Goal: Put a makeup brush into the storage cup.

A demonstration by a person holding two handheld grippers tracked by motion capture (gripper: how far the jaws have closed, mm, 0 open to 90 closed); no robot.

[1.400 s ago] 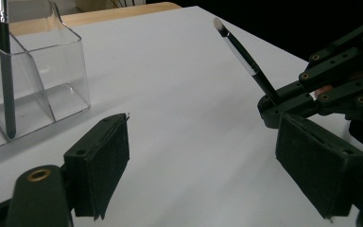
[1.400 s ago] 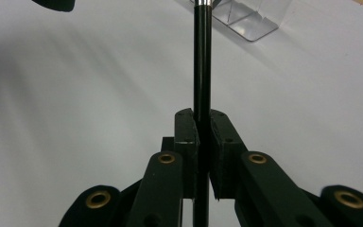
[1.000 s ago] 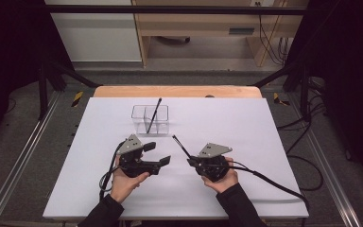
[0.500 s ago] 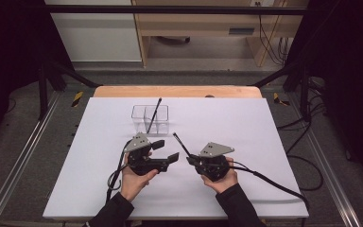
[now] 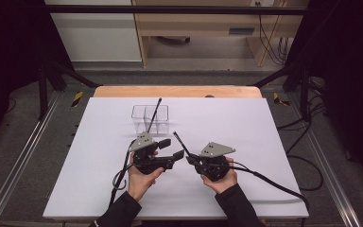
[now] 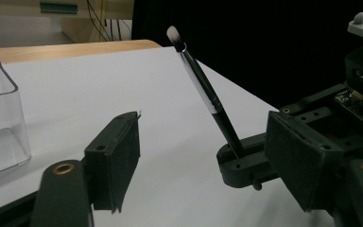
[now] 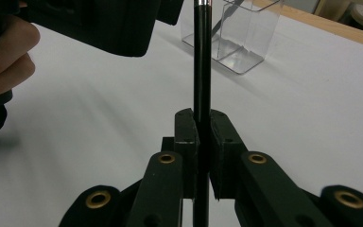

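Black makeup brush [image 7: 202, 56] stays clamped in the right gripper [image 7: 202, 137] — the left gripper's [image 6: 203, 161] empty, parted jaws have just been closing toward it for a handover.

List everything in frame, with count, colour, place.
makeup brush: 1, black handle, silver ferrule, pale tip; clamped in the right tongs, slanting up toward the left tongs.
second brush: 1, dark; standing tilted in the organiser.
organiser: 1, clear plastic with compartments; far-centre of the mat.
mat: 1, white; covers the table.
table: 1, wood edge showing at the far side.
cables: several, black; on the floor at right.
left tongs: 1, black with grey plate; open beside the brush, jaws have just been closing, nothing between them.
right tongs: 1, black; shut on the brush handle.
hands: 2, dark sleeves; near edge.
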